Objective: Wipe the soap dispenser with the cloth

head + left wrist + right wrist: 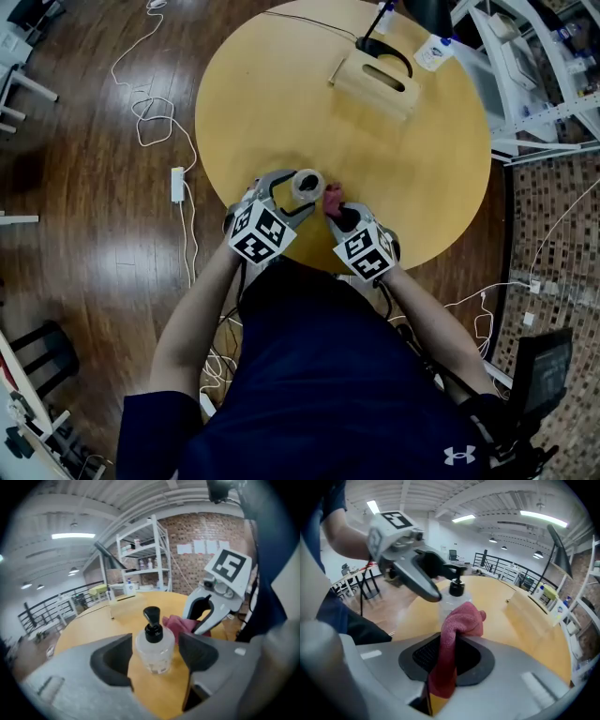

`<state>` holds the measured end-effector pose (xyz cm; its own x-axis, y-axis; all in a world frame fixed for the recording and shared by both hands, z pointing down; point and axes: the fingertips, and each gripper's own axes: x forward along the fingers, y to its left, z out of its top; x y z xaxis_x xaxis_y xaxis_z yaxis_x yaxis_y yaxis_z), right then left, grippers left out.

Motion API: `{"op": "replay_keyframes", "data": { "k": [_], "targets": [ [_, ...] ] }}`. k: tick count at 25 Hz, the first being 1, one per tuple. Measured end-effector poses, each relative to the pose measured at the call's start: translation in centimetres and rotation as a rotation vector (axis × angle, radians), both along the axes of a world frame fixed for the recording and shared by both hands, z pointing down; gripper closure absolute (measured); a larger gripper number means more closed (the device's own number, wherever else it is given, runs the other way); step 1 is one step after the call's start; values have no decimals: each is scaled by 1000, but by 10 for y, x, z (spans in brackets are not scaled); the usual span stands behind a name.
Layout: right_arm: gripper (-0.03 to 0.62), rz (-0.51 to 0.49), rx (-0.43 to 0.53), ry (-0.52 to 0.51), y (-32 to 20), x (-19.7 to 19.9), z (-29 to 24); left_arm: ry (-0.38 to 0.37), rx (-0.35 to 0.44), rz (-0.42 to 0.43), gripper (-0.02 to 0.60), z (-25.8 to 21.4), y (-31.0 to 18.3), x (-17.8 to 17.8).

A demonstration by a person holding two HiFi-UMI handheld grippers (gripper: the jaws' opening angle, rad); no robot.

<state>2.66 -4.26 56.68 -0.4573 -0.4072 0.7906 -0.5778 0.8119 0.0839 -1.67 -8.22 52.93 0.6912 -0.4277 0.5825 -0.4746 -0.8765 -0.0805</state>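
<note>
A clear soap dispenser (307, 185) with a black pump stands upright near the round wooden table's (281, 94) front edge. In the left gripper view the dispenser (154, 644) stands between the two dark pads, and a thin strip of table shows on either side of it. My left gripper (292, 195) is open around it. My right gripper (336, 210) is just to the right of the dispenser, shut on a pink cloth (459, 620). The cloth's bunched end sticks out past the jaws, close to the dispenser (453, 597). I cannot tell whether they touch.
A wooden box with a slot handle (377, 84) lies at the table's far side, with a black lamp base (384, 47) and a blue-capped bottle (433, 52) behind it. White shelving (534, 84) stands to the right. Cables and a power strip (178, 183) lie on the floor to the left.
</note>
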Motion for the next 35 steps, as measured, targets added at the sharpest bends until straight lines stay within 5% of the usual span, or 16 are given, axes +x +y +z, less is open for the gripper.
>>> {"op": "replay_keyframes", "data": {
  "k": [5,8,11,14,17,19,22,25,28,30,35],
  "targets": [
    [519,46,29,41,-44,2,8,64,-79,-398,273,11,6,2],
    [519,21,23,67,-42,-5,19,66,-89,-481,273,18,-4,3],
    [519,-31,-15,52,-17,-11,24,37,-62,-346,280,23,-14,6],
    [519,-130,-18,15,17,-23,18,14,-44,-91,281,24,-17,9],
    [519,-129,11,-8,30,-20,6,-12,-48,145,281,22,-7,14],
    [519,-85,48,1,19,-12,-2,-34,-60,235,281,22,0,14],
    [519,-41,69,17,-2,-5,-5,-92,-34,264,277,23,8,10],
    [519,-60,53,59,-10,-5,11,-113,-37,107,202,24,15,9],
    [519,-82,-13,86,-2,-7,33,-14,-105,-184,202,19,16,8],
    [519,-70,-45,64,9,-7,37,34,-111,-304,202,18,10,10],
    [519,8,-93,8,28,4,31,-34,-54,-294,196,34,-14,17]
  ]
}}
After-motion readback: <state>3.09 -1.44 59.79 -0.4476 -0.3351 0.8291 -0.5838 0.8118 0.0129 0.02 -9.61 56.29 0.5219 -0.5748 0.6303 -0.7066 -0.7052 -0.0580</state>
